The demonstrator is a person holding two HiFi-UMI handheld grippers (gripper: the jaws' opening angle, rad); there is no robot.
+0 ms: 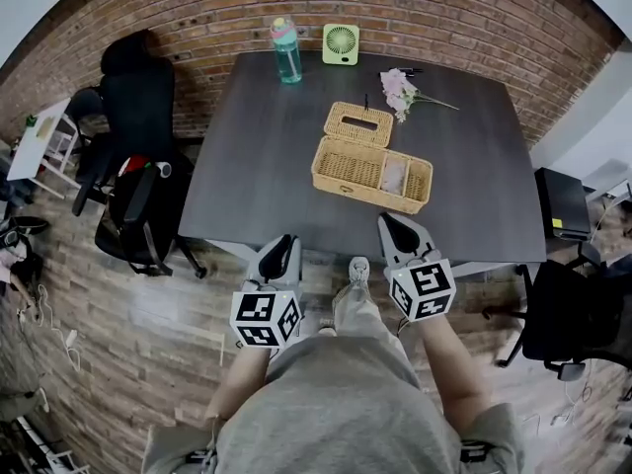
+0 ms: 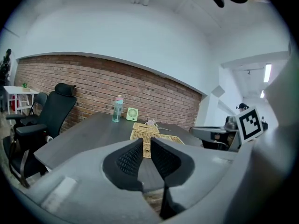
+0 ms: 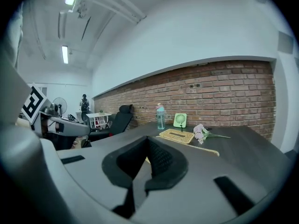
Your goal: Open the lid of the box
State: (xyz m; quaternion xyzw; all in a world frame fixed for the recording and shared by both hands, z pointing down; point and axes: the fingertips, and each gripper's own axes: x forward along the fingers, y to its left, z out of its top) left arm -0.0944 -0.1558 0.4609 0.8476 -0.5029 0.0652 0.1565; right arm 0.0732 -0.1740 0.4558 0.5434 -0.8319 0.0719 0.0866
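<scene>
On the table (image 1: 247,181), the box (image 1: 348,169) stands open, its lid (image 1: 358,123) just behind it. The 2 grippers hang empty off the near edge: left gripper (image 1: 283,245) barely parted, right gripper (image 1: 392,227) pressed together. Another reach could shove the loose lid into the flowers (image 1: 400,89).

Teal bottle (image 1: 286,49) beside green fan (image 1: 341,43) — far edge of dark table (image 1: 257,166), pink flowers (image 1: 400,89) nearby, black chair (image 1: 133,117) at left
</scene>
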